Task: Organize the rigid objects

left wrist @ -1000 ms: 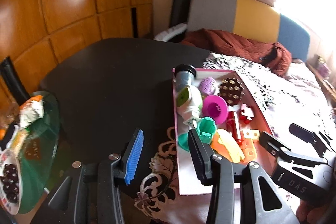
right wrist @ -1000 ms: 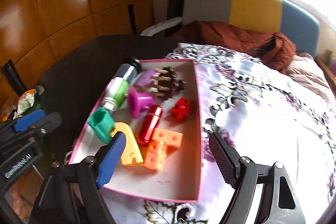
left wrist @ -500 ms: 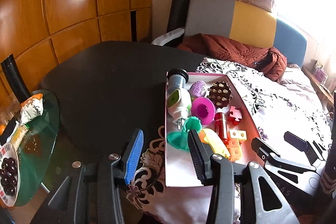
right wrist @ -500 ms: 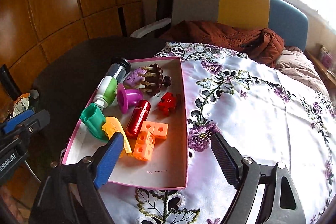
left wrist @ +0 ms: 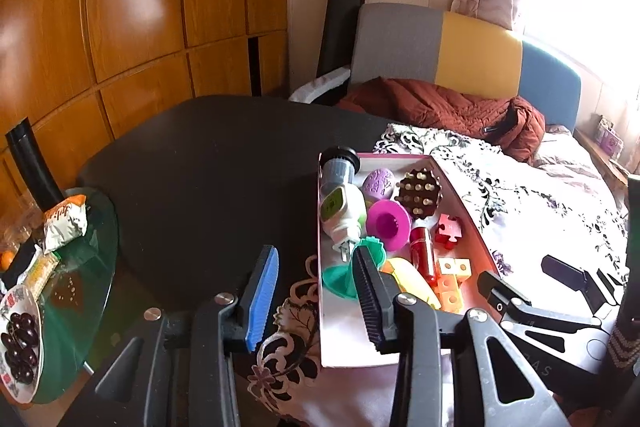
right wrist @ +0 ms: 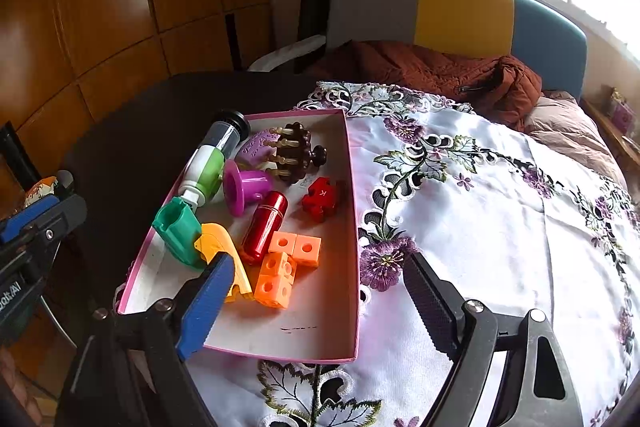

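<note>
A pink-rimmed box [right wrist: 352, 227] lies on the embroidered cloth [right wrist: 480, 207]. In it are a white-and-green bottle [right wrist: 212, 163], a magenta cup [right wrist: 244, 187], a brown spiked ball [right wrist: 294, 151], a purple egg [right wrist: 252, 149], a red cylinder [right wrist: 266, 223], a red puzzle piece [right wrist: 320, 199], orange cubes [right wrist: 284, 267], a yellow piece [right wrist: 224, 247] and a green piece [right wrist: 180, 231]. My right gripper [right wrist: 318, 263] hovers open over the box's near end, holding nothing. My left gripper [left wrist: 314, 251] hangs at the box's left wall [left wrist: 320, 267]. Its jaws are closing with nothing between them.
The black table [left wrist: 208, 167] stretches left of the box. A green glass side table [left wrist: 80, 287] at far left carries snack packets and a plate of dark grapes [left wrist: 18, 339]. Behind are a sofa [right wrist: 460, 11] with a brown jacket [right wrist: 440, 71] and wooden wall panels.
The left jaws have come a little closer together. Both views have drawn back slightly from the box. The things in the box have not moved.
</note>
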Motion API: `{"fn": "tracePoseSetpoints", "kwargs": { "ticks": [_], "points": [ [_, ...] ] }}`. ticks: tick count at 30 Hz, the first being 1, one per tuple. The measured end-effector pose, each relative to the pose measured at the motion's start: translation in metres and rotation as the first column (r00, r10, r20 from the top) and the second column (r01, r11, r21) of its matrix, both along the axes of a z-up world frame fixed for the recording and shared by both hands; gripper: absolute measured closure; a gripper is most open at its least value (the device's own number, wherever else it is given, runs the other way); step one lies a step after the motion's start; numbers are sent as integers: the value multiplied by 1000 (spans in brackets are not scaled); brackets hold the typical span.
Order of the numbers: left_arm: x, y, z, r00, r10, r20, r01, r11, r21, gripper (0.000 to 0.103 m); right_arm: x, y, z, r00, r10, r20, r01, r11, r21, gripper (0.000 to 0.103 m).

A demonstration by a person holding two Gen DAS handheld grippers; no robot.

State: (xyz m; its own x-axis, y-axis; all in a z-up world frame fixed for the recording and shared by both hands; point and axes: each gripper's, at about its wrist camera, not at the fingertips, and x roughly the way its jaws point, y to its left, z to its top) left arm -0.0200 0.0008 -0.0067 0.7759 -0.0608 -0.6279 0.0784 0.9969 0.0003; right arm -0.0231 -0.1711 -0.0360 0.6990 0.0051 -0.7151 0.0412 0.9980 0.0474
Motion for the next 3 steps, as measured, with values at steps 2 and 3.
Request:
{"fn": "tracePoseSetpoints", "kwargs": {
  "ticks": [2, 3],
  "points": [
    [3, 1, 0, 1000, -3, -16, 3, 1000, -11, 64, 1, -2, 1, 1000, -3, 4, 3, 1000, -3, 16],
    [4, 2, -1, 1000, -9, -27, 9, 1000, -14, 64, 1, -5, 2, 1000, -8, 6, 8, 1000, -1, 16]
  ]
}}
